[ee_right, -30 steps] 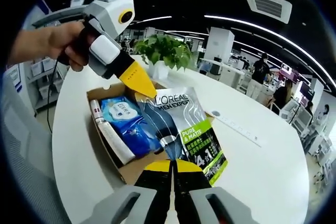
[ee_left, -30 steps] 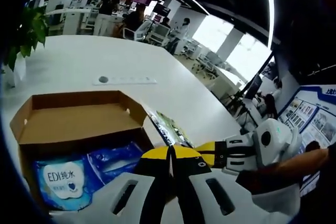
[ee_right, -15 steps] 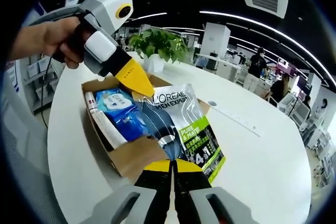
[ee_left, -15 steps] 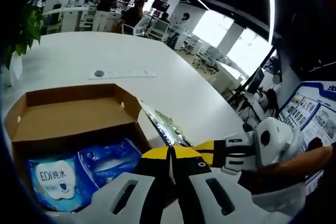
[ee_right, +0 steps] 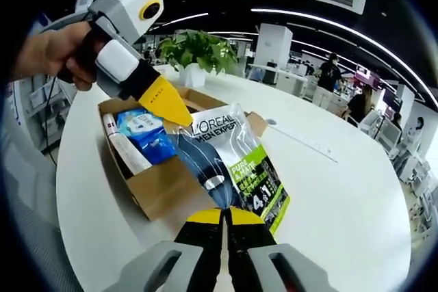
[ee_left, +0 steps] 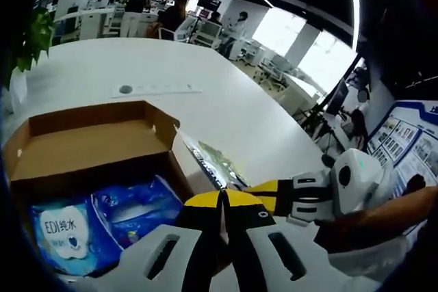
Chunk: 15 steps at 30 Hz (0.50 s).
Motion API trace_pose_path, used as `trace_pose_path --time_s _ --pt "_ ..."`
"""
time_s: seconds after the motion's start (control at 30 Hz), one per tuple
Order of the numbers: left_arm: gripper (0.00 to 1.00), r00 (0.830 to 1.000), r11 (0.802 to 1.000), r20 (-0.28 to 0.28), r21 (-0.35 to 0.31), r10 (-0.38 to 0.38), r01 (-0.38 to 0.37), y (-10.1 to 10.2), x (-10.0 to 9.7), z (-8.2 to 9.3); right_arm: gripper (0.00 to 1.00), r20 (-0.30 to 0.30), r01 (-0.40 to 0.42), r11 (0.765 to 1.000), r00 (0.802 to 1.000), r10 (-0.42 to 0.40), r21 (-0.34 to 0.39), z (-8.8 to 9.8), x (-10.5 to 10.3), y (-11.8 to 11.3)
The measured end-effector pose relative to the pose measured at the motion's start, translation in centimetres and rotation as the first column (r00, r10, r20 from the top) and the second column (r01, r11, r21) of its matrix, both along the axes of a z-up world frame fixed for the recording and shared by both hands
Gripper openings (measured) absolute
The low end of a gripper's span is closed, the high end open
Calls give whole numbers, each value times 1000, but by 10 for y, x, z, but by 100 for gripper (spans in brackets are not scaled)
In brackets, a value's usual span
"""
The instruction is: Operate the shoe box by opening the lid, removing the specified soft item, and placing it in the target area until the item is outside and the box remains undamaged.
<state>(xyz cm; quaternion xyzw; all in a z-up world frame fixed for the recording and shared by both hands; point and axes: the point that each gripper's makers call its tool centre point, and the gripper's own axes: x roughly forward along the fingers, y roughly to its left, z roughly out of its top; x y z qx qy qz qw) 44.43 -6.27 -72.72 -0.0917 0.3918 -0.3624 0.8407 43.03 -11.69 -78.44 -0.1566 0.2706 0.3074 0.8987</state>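
Open-plan office space stretches behind you, with desks, people and ceiling light strips in the distance, and your work sits on a wide white table (ee_right: 356, 189) beside a potted plant (ee_right: 195, 52). On that table the cardboard shoe box (ee_right: 164, 186) stands with its lid flap (ee_left: 96, 145) already folded back, so the opening step looks finished and the cardboard appears intact. Your right gripper (ee_right: 222, 218) has its jaws pinched closed on the lower edge of the soft pouch (ee_right: 229, 162), a grey, black and green sachet printed with L'Oreal Men Expert; it hangs raised above the near corner of the box, apparently clear of the inside, though whether its far end touches the rim is hard to tell. Your left gripper (ee_right: 174, 111) is also closed, its yellow tip meeting the pouch's top corner over the box; whether it actually grips the foil I cannot tell. Inside the box remain blue wipe packs (ee_left: 102, 217) and a white tube (ee_right: 123, 148) along one wall. What is left, by my reading, is carrying the pouch away over bare table and setting it down in the target area, which these views do not mark.
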Motion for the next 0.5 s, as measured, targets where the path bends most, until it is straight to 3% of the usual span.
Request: trace_pose_path --time_s 0.5 --pt "0 1000 1000 -5 13 22 -22 -7 5 -12 0 -12 47 998 999 -47 31 -7 7 -9"
